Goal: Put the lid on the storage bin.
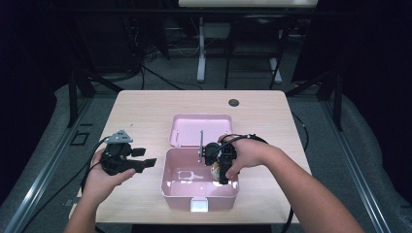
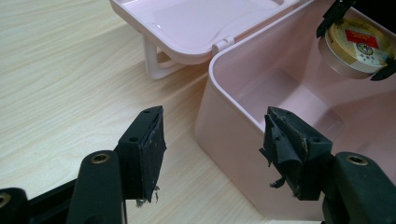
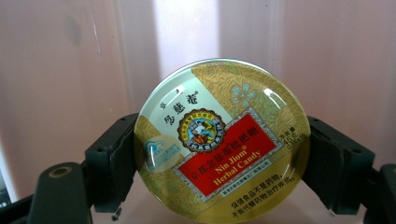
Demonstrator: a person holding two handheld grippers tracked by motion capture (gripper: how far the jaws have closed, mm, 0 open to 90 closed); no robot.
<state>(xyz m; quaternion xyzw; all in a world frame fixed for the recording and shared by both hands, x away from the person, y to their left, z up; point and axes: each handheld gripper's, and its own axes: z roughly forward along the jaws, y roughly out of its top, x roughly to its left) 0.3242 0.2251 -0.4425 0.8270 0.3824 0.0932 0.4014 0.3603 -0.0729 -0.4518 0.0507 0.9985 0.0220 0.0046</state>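
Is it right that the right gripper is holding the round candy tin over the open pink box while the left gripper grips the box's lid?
Not quite. The left gripper grips nothing: its jaws stand open beside the pink box, as the left gripper view shows. The rest holds: the right gripper clamps the round candy tin over the open box.

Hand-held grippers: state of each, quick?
Left hand-held gripper: open, empty, beside the pink box.
Right hand-held gripper: closed on the candy tin.

glossy printed metal candy tin (image 3: 219, 140), smooth shiny pink plastic box (image 1: 167, 187), matt pale wood-grain surface (image 1: 141, 111), frayed black rubbery pads (image 2: 150, 149).
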